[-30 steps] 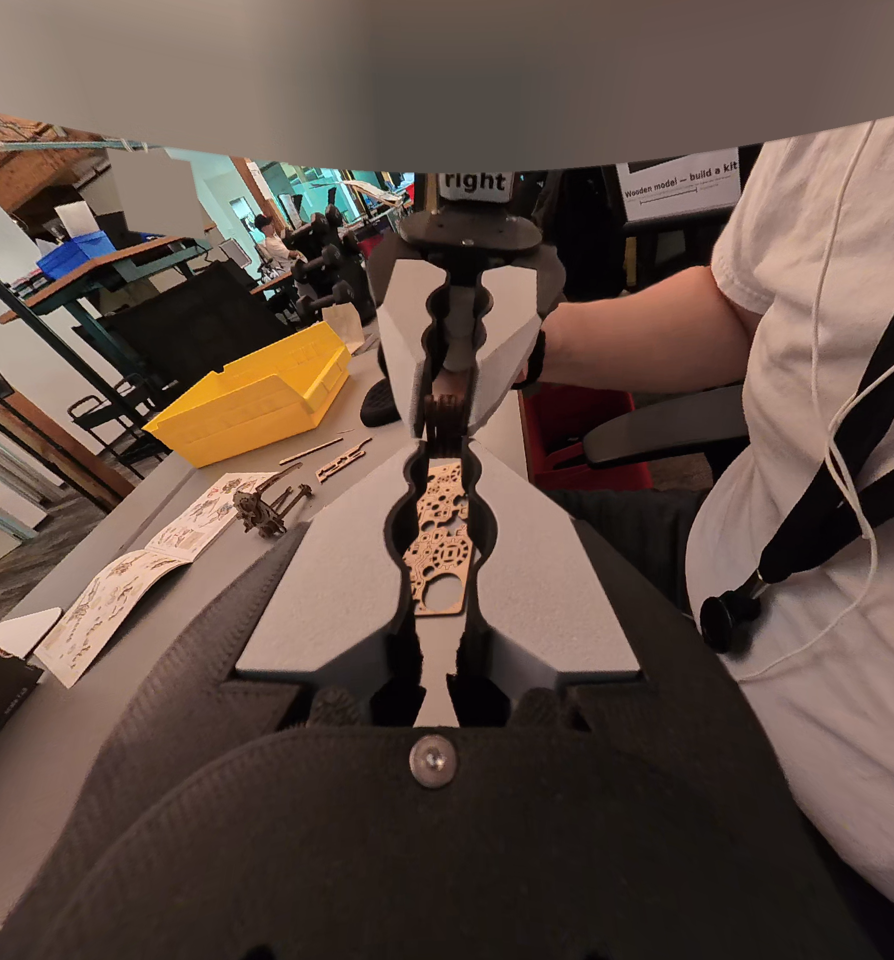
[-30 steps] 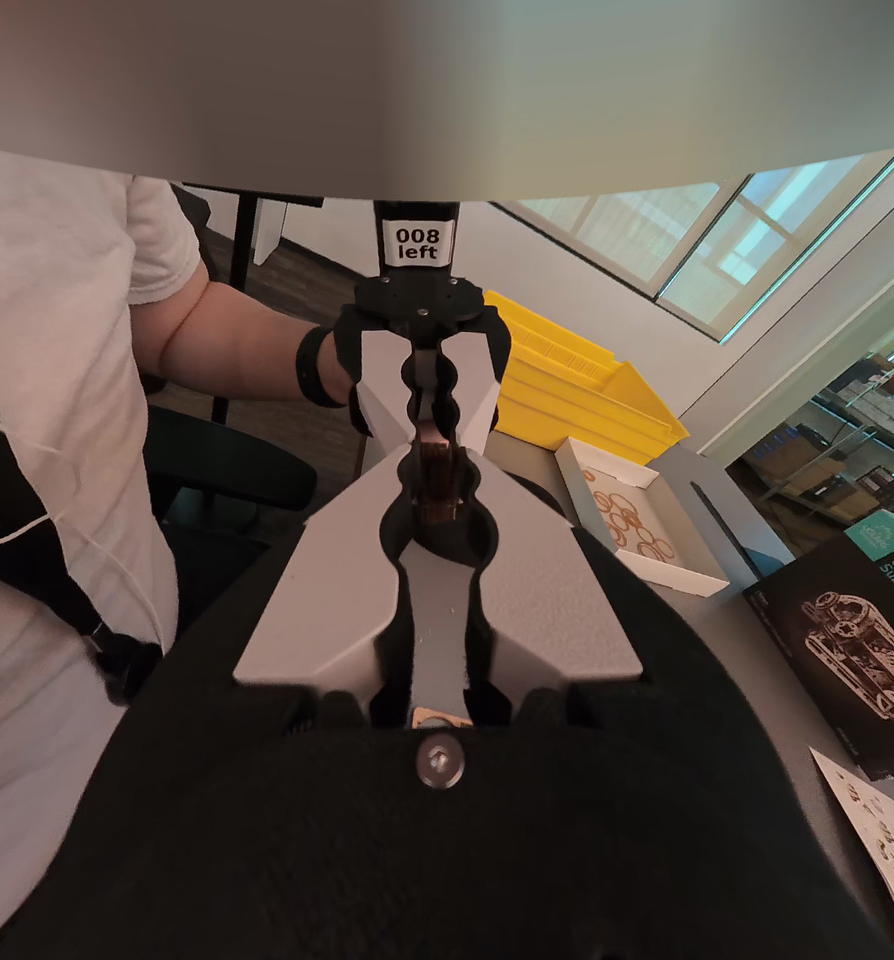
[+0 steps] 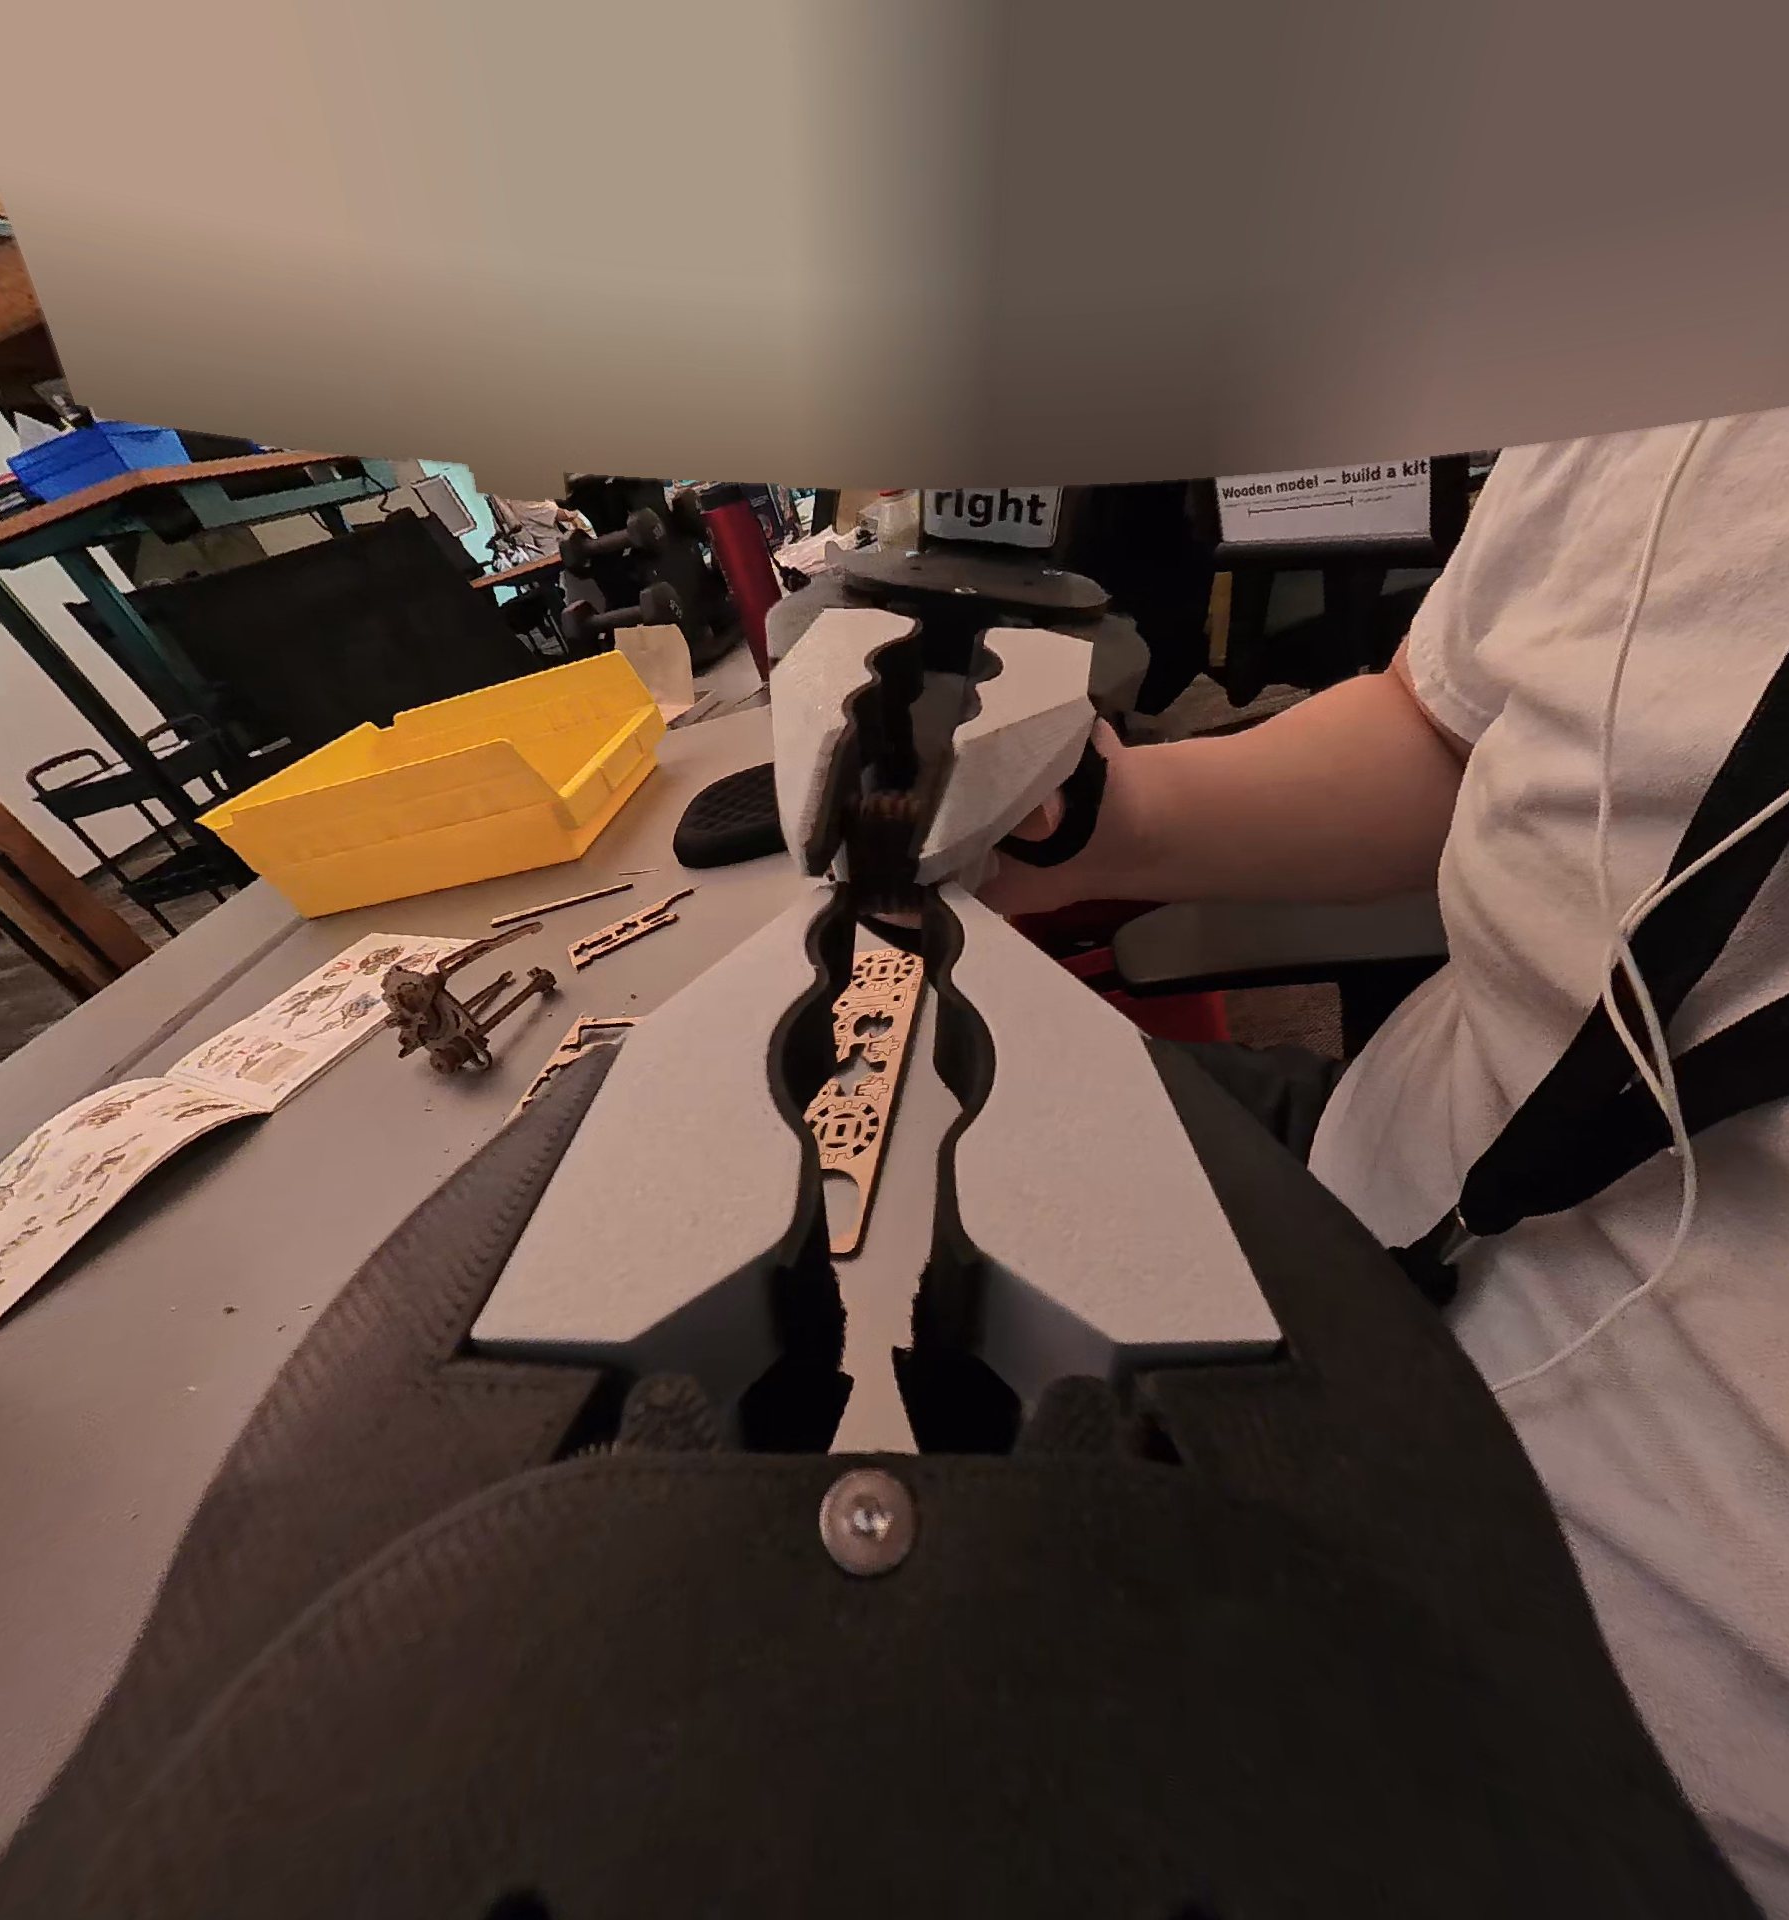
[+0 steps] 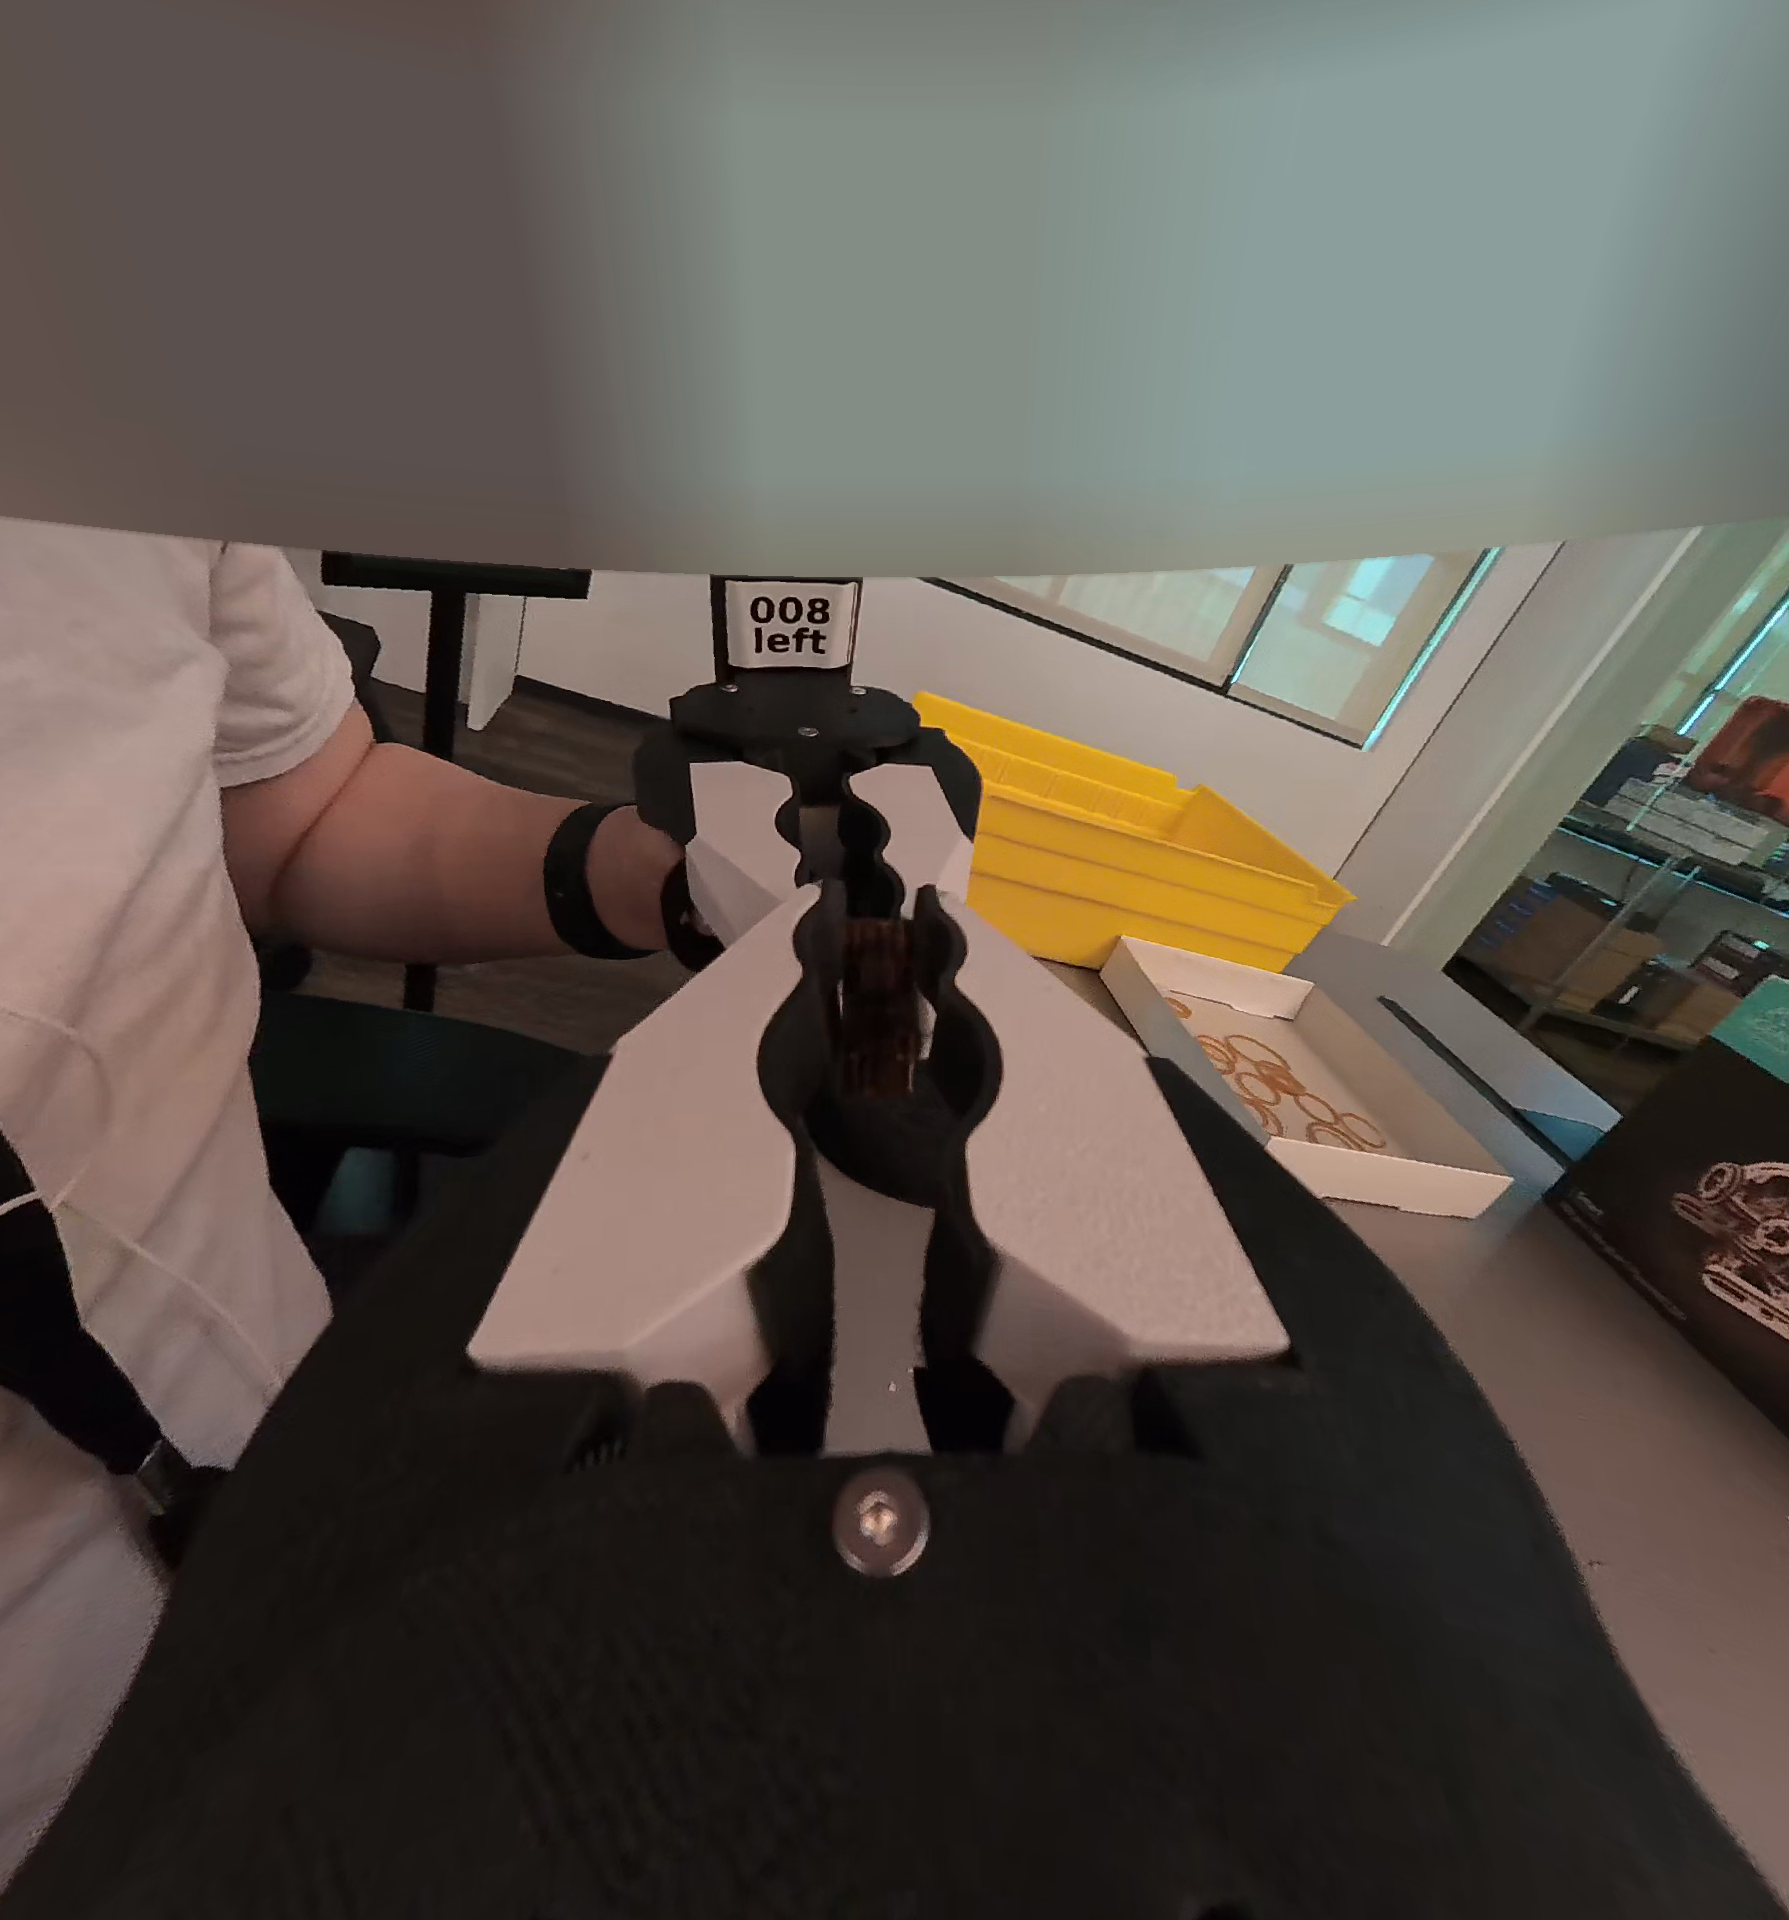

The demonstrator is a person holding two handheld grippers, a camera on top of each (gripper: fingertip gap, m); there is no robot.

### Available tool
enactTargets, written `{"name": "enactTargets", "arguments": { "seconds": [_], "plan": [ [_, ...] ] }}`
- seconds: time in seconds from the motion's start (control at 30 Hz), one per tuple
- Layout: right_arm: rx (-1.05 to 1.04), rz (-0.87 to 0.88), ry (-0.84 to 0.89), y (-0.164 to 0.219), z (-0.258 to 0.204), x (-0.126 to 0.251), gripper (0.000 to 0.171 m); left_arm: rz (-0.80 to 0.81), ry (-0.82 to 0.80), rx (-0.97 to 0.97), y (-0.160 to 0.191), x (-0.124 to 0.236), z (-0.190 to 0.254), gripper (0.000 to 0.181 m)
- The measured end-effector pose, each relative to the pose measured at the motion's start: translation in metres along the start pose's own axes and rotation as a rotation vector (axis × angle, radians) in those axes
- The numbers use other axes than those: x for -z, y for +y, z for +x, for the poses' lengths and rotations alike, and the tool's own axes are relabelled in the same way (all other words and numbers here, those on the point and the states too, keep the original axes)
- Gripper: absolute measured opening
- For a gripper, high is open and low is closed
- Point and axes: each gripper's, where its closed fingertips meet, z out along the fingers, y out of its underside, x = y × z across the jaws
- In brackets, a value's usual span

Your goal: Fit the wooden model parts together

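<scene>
Two handheld grippers meet tip to tip over a dark wooden gear stack

The right gripper (image 4: 874, 935) has its jaws clamped on the gear stack (image 4: 877, 1013), gripped at the tips with its long axis running along the fingers toward the left gripper (image 3: 882, 914), whose jaws (nearly together) close on its far end; a pale wooden parts sheet (image 3: 862, 1081) lies on the grey surface (image 3: 194, 1247) below
</scene>
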Motion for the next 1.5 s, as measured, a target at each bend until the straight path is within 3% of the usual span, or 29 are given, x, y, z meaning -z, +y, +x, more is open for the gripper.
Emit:
{"name": "enactTargets", "arguments": {
  "seconds": [0.67,1.33,1.5],
  "plan": [
    [0.173,-0.104,0.013,-0.0004,0.001,0.0011,0.012,-0.007,0.023,0.057,-0.0016,-0.0011,-0.0007,0.01],
    [0.407,-0.112,0.155,-0.0003,0.004,0.0013,0.012,0.009,0.036,0.091,-0.0008,-0.0005,-0.0029,0.011],
    [0.196,-0.089,0.044,0.0001,0.0015,-0.0015,0.013,-0.005,0.027,0.033,0.0005,0.0024,-0.0017,0.01]
  ]
}}
